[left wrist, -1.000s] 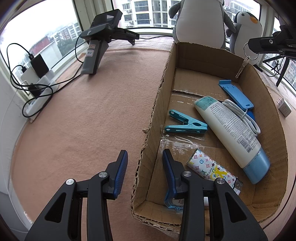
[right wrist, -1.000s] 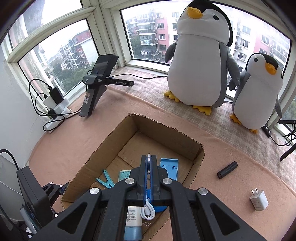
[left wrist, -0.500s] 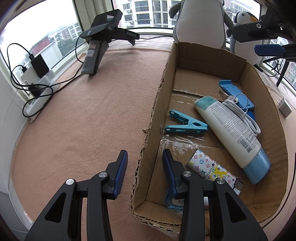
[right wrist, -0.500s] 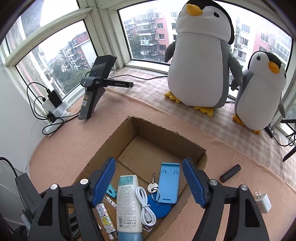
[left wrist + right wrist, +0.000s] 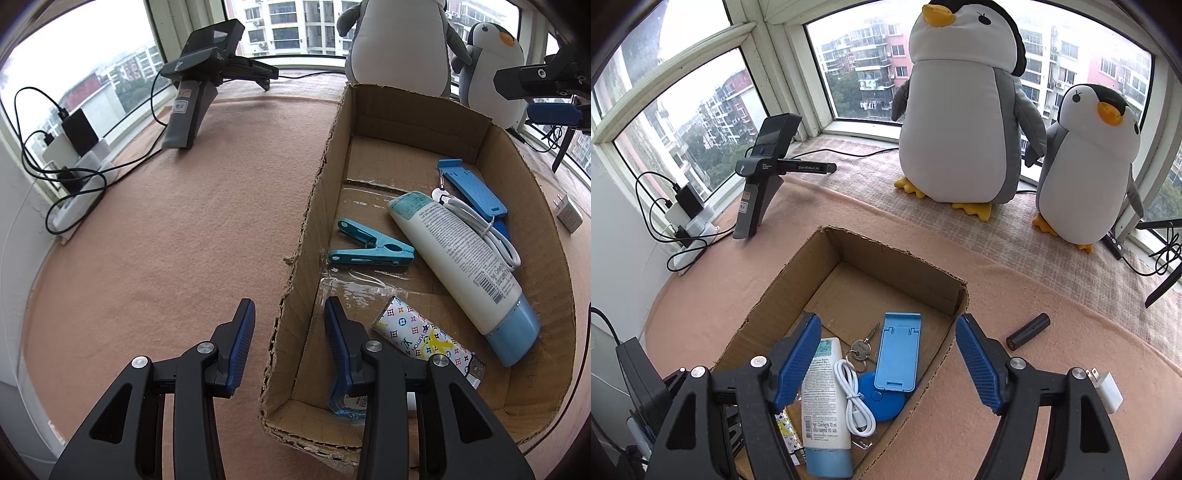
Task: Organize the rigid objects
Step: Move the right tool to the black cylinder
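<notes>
Right gripper [image 5: 888,363] is held above the cardboard box [image 5: 897,271], jaws wide, nothing gripped. Key [image 5: 860,350] is seen inside, beside blue stand [image 5: 899,354]. Left gripper [image 5: 290,338] jaws are spread, straddling the box wall.

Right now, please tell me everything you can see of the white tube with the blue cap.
The white tube looks like plastic, with a pale blue cap and printed text plus a barcode. It lies flat on the floor of the cardboard box. A coiled white cable rests against its side. Neither hand-held gripper touches it.
</notes>
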